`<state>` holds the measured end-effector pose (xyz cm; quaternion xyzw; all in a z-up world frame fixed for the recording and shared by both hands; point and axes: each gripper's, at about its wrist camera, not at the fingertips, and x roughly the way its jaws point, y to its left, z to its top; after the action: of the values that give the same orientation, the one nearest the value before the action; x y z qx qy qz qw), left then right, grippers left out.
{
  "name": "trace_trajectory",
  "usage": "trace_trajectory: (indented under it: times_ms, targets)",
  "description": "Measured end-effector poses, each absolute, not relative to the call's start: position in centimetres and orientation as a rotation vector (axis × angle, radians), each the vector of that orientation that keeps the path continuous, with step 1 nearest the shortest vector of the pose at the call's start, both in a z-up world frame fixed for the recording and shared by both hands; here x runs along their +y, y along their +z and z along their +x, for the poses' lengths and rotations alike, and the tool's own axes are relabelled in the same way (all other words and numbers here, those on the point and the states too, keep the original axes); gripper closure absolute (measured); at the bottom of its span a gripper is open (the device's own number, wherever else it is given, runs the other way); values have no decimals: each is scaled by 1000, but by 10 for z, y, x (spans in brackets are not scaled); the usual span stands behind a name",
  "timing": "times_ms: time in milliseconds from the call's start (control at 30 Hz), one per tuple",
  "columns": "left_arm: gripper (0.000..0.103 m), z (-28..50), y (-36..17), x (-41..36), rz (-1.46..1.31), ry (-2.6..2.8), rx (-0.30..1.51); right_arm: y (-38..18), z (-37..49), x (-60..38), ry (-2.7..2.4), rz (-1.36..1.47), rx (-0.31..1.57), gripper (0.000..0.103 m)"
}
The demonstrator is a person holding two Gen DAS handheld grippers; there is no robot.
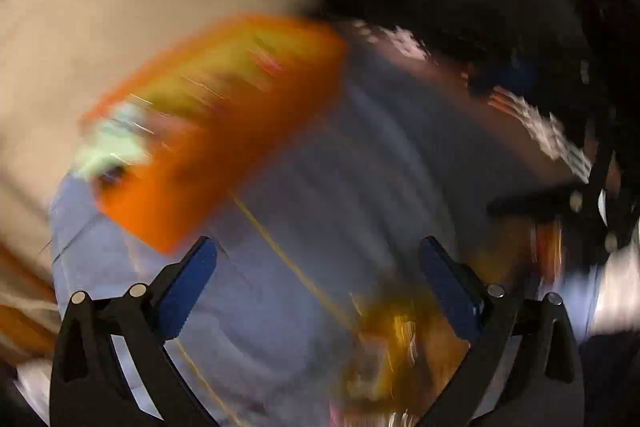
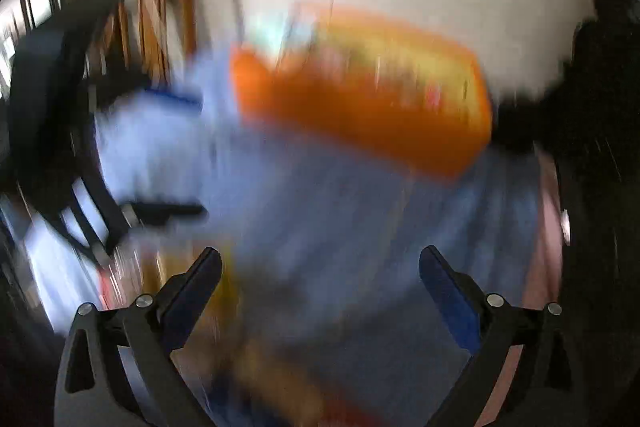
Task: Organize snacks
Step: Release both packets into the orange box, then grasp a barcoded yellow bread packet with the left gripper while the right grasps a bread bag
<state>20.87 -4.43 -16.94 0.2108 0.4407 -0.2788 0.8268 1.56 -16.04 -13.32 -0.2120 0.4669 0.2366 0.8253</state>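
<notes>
Though both views are heavily smeared, the left hand-held gripper (image 1: 318, 267) plainly has its blue-padded jaws spread wide with nothing between them, above a pale blue cloth (image 1: 280, 307) on the table. An orange snack bin (image 1: 224, 131) with blurred yellow and green contents sits on that cloth ahead of the fingers, and a yellowish snack packet (image 1: 396, 343) lies just beside the right-hand finger. From the right wrist, the right hand-held gripper (image 2: 320, 275) likewise stands wide apart and empty, with the orange snack bin (image 2: 360, 99) beyond it
</notes>
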Motion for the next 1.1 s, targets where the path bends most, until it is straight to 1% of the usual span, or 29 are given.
trace_trajectory:
  times_ms: [100,167,267,367,433,467,500,567,600,633,667,700,733,800,967,1033,1100]
  targets:
    - [4,188,-204,-56,643,-649,956,-168,-22,-158,512,-578,1084,4]
    - [4,186,-216,-59,662,-708,1001,-187,-34,-158,477,-672,1135,4]
    - [4,183,-235,-60,641,-838,1056,-202,-28,-157,455,-762,1137,4]
    - [4,181,-264,-63,735,-827,1079,-208,-10,-159,489,-725,1141,4]
    - [4,189,-269,-59,675,-821,1081,-208,-1,-163,498,-644,1147,4]
    - [6,196,-272,-57,617,-803,1132,-209,4,-167,487,-603,1165,13]
    - [7,201,-274,-54,564,-789,1163,-211,12,-170,460,-513,1218,62]
    - [33,208,-269,-50,490,-700,1155,-222,22,-179,397,-383,1280,64]
    - [41,211,-266,-48,464,-658,1153,-225,22,-179,387,-363,1284,64]
    - [56,214,-264,-44,430,-622,1152,-223,21,-178,370,-343,1282,64]
    - [58,217,-261,-39,375,-557,1148,-220,21,-179,359,-300,1280,65]
    - [59,219,-258,-33,318,-514,1139,-216,20,-182,348,-221,1279,65]
    - [59,220,-255,-22,184,-444,1122,-213,20,-186,341,-159,1280,66]
    - [60,217,-255,-16,79,-383,1124,-206,20,-195,327,-22,1271,68]
    - [62,209,-247,-20,22,-379,1110,-186,16,-207,293,160,1203,68]
    - [63,206,-225,-18,-10,-412,1075,-167,12,-207,311,193,1163,68]
    - [63,205,-195,-25,-4,-412,1014,-137,11,-206,346,204,1076,68]
